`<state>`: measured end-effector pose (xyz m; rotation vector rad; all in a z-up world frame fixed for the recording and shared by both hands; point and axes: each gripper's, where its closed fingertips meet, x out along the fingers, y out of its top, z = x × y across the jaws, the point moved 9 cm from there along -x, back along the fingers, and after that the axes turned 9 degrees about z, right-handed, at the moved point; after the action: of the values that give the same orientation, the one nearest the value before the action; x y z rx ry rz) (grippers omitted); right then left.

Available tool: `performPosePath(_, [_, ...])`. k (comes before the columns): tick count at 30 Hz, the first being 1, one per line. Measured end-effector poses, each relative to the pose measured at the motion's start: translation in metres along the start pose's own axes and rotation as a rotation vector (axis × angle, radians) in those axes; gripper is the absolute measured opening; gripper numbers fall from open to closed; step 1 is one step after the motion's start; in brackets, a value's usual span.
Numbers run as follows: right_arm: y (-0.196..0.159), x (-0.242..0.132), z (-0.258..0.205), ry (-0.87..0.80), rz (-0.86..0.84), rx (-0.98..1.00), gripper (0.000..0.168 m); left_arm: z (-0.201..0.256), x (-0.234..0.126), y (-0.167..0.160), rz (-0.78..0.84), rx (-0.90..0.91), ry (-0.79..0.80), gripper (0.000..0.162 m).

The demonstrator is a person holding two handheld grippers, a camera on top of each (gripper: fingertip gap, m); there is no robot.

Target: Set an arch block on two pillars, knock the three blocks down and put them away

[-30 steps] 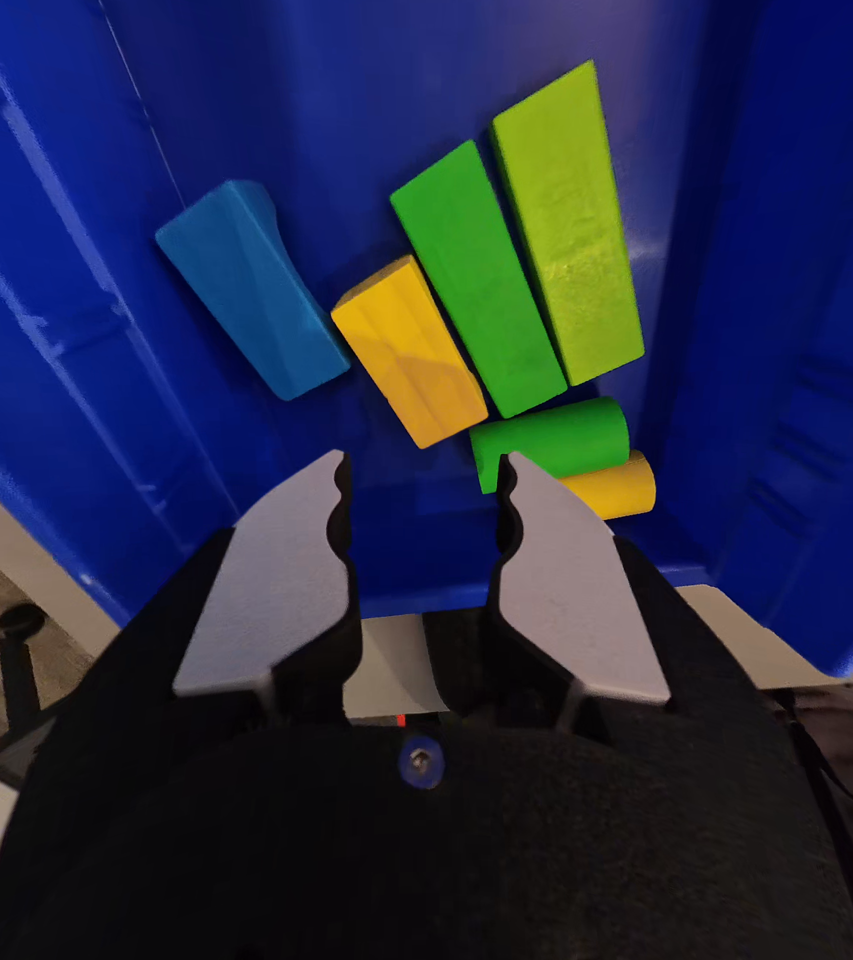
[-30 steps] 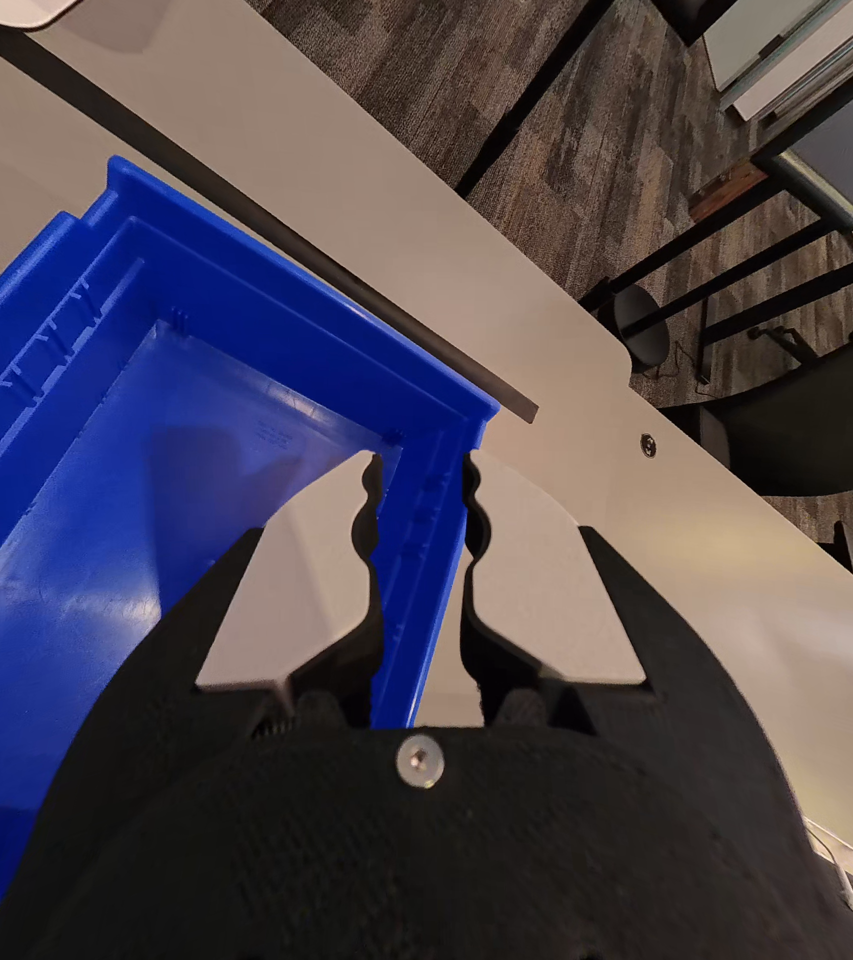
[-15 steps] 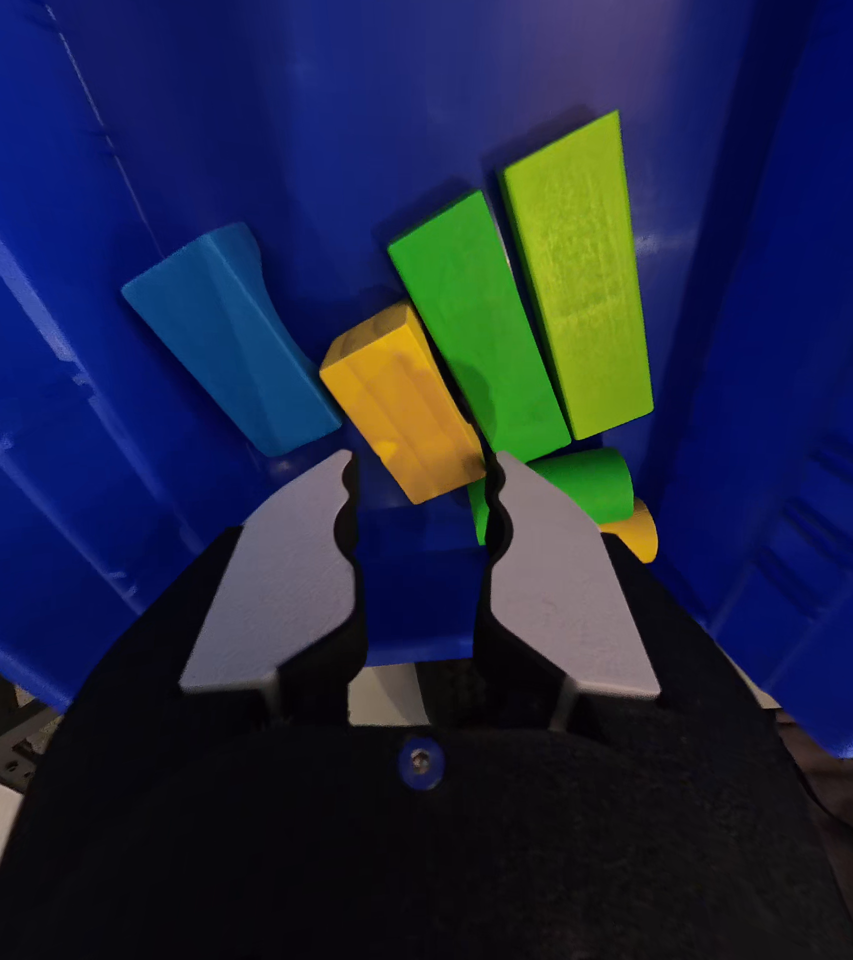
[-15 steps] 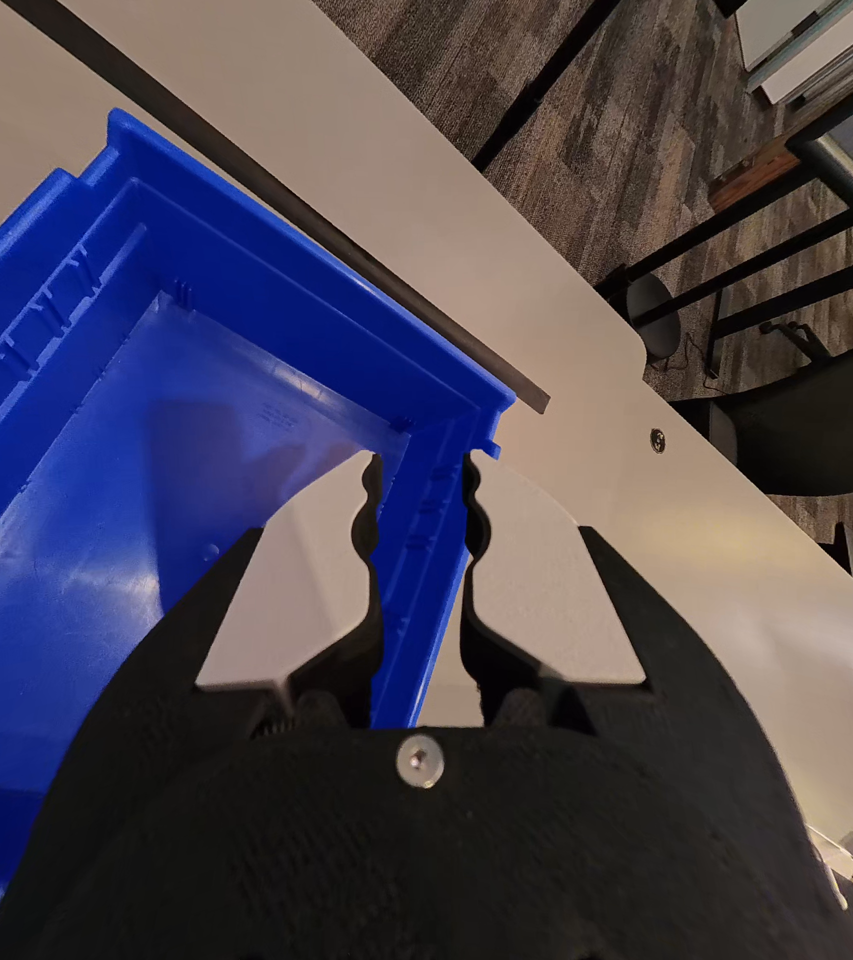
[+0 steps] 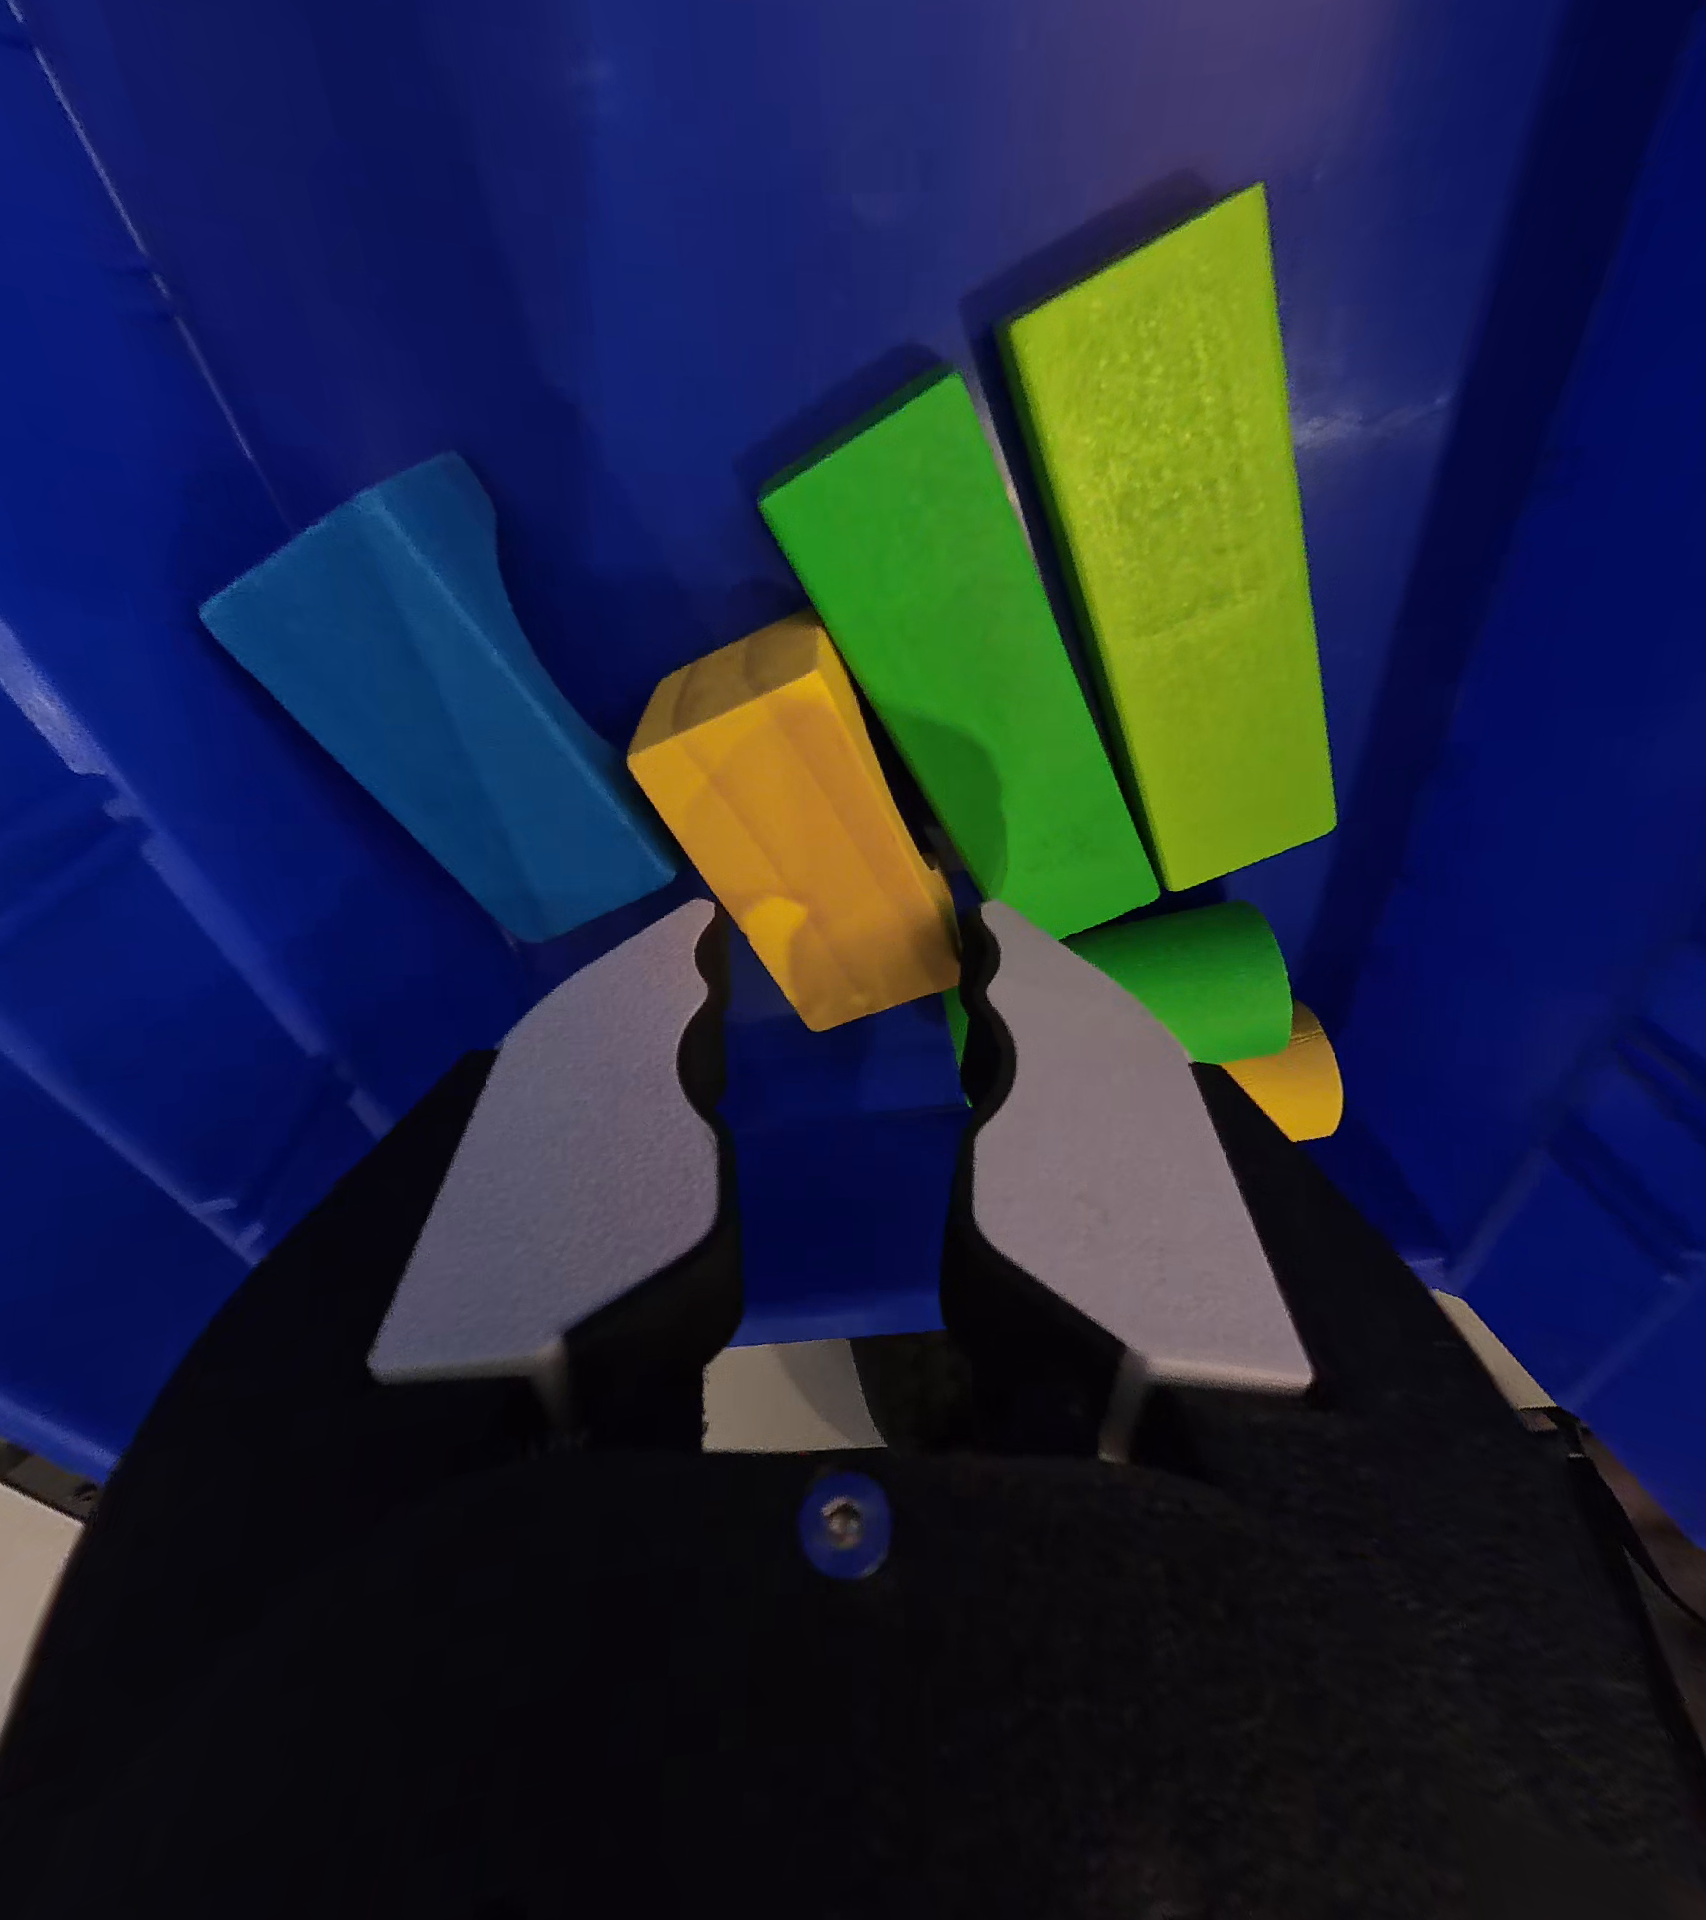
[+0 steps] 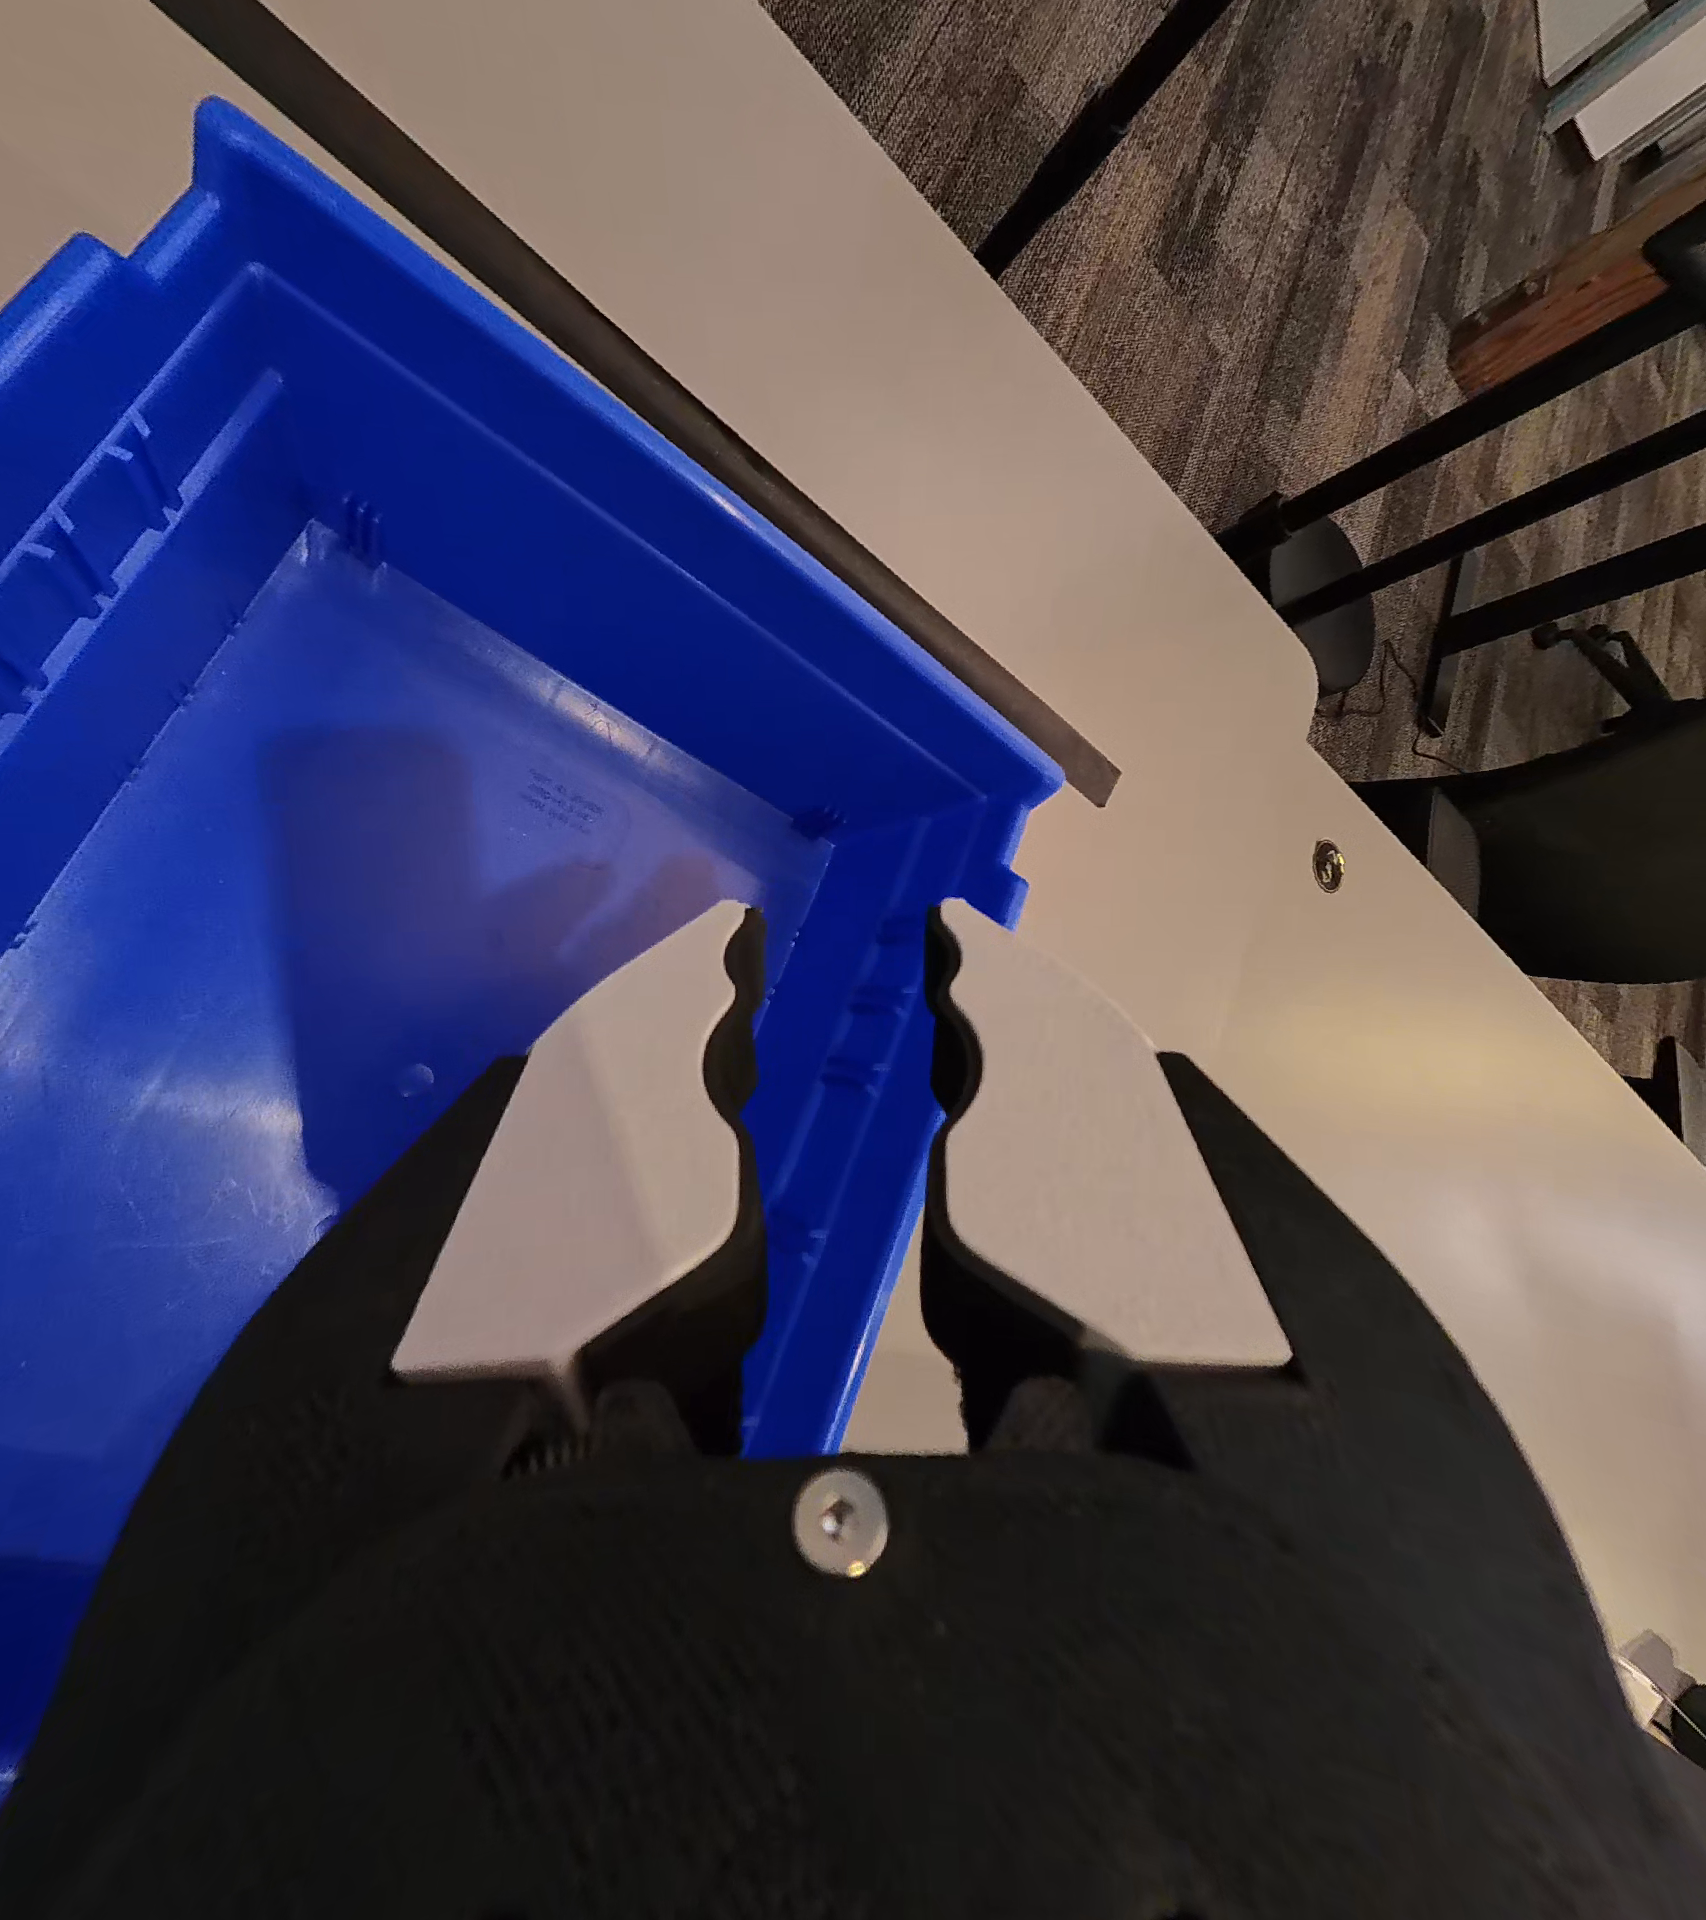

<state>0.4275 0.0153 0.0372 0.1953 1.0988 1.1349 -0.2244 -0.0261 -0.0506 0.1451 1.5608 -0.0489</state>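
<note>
In the left wrist view several blocks lie on the floor of a blue bin (image 5: 413, 260). There is a blue arch block (image 5: 433, 696), a yellow block (image 5: 787, 821), a green block (image 5: 942, 644) and a lime block (image 5: 1181, 540). My left gripper (image 5: 844, 920) is down inside the bin, its fingers closed on both sides of the yellow block's near end. In the right wrist view my right gripper (image 6: 838, 914) is shut on the bin's side wall (image 6: 849, 1091), near a corner.
A green cylinder (image 5: 1192, 977) and a yellow cylinder (image 5: 1296, 1081) lie just right of my left gripper, against the bin wall. The bin sits on a pale table (image 6: 1244, 1039). A dark chair (image 6: 1607, 852) and carpet floor lie beyond the table edge. One gripper's finger ends stand about 70 centimeters off the other's. The green cylinder (image 5: 1192, 977) sits 4 centimeters or so from the ends of my left fingers.
My left gripper has moved down into the bin toward the yellow block, and its fingers have narrowed around the block's near end. The right gripper keeps its hold on the bin wall.
</note>
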Motion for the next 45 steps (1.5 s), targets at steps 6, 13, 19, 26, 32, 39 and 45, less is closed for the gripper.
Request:
performPosePath(6, [0.001, 0.001, -0.001, -0.001, -0.005, -0.013, 0.032, -0.001, -0.011, 0.001, 0.052, 0.088, 0.031, 0.038])
performPosePath(13, [0.007, 0.000, -0.006, -0.001, 0.008, -0.034, 0.032, 0.009, -0.058, -0.012, 0.228, 0.169, -0.025, 0.036])
performPosePath(19, [0.029, -0.002, -0.029, 0.026, 0.080, -0.132, 0.032, 0.035, -0.098, -0.027, 0.402, 0.293, -0.132, 0.036])
performPosePath(26, [0.105, -0.041, -0.120, 0.131, 0.491, -0.404, 0.031, 0.101, -0.140, -0.049, 0.610, 0.633, -0.362, 0.036])
performPosePath(32, [0.134, -0.090, -0.230, 0.868, 0.869, -0.441, 0.037, 0.171, -0.128, -0.052, 0.550, 0.908, -0.559, 0.036])
performPosePath(39, [0.133, -0.093, -0.279, 1.104, 0.835, -0.478, 0.049, 0.220, -0.106, -0.054, 0.469, 1.061, -0.590, 0.036])
performPosePath(45, [0.127, -0.081, -0.296, 1.079, 0.713, -0.567, 0.043, 0.229, -0.103, -0.054, 0.479, 1.084, -0.626, 0.037])
